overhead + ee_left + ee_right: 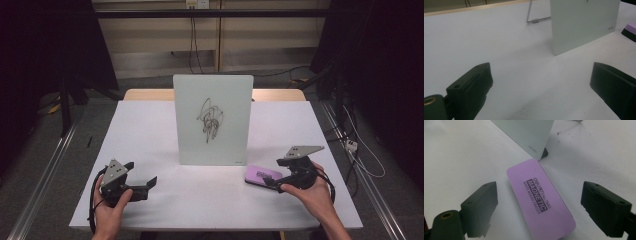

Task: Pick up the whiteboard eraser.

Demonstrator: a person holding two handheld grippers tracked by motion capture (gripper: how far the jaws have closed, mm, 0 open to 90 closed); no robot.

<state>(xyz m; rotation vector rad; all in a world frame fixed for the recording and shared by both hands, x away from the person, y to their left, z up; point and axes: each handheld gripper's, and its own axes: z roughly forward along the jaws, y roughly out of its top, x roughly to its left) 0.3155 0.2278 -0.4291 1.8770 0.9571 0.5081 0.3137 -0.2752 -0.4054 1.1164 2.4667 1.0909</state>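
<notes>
On the counter (150, 125), right of centre: eraser (263, 175), flat, just beside the board (212, 120)
Right claw (539, 207): released; jaws straddle the eraser, pads not touching
Eraser axis: runs lengthwise between the jaws, slightly slanted
Left claw (541, 85): released, nothing between; well apart from the eraser
Nearer hand: right

White table (150, 130): upright whiteboard (212, 120) mid, purple eraser (263, 175) flat nr right.
</notes>
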